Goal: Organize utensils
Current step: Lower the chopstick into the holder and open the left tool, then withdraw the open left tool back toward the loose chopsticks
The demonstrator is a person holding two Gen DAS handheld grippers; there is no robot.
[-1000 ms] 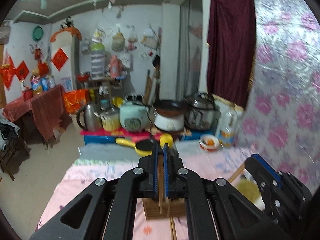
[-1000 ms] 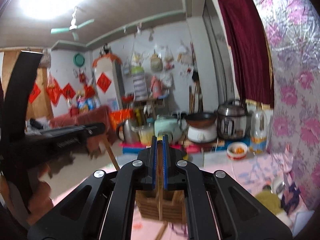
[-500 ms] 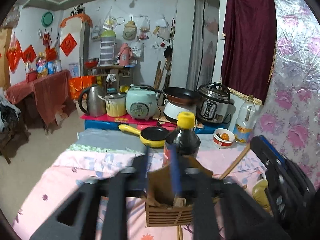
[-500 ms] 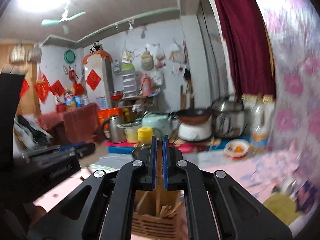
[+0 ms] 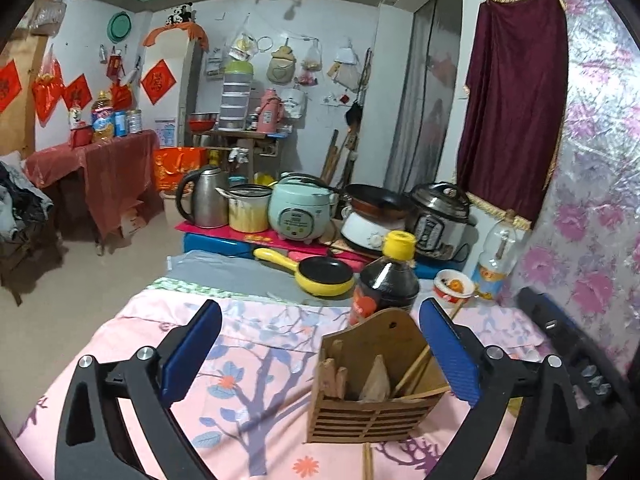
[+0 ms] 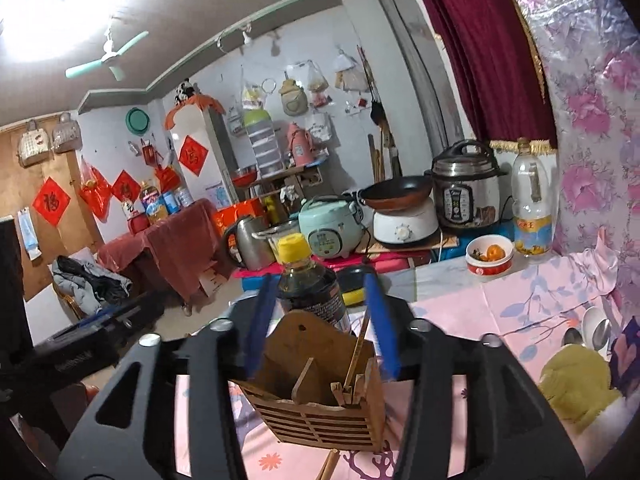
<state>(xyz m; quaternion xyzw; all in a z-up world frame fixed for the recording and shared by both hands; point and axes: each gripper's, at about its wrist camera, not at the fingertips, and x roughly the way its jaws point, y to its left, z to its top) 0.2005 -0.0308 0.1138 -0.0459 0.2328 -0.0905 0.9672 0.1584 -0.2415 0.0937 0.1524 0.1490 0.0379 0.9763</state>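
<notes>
A wooden slatted utensil holder [image 5: 376, 396] stands on the pink floral cloth, with chopsticks [image 5: 412, 368] and wooden utensils in it. My left gripper [image 5: 320, 356] is wide open and empty, its jaws either side of the holder's left part. In the right wrist view the holder [image 6: 316, 396] sits just below my right gripper [image 6: 320, 324], whose blue jaws stand apart and hold nothing; a chopstick [image 6: 356, 356] leans in the holder's right compartment. A loose chopstick [image 5: 367, 462] lies on the cloth in front of the holder.
A dark sauce bottle [image 5: 386, 280] with a yellow cap stands right behind the holder. A yellow pan [image 5: 320, 274], small bowl [image 5: 454, 286] and cookers [image 5: 300, 212] are further back. Metal spoons [image 6: 592, 334] and a yellow-green cloth [image 6: 572, 380] lie at the right.
Both grippers were shut on a chopstick above the holder. Both have opened; the chopsticks now stand in the holder. The left gripper opened first, the right one just now.
</notes>
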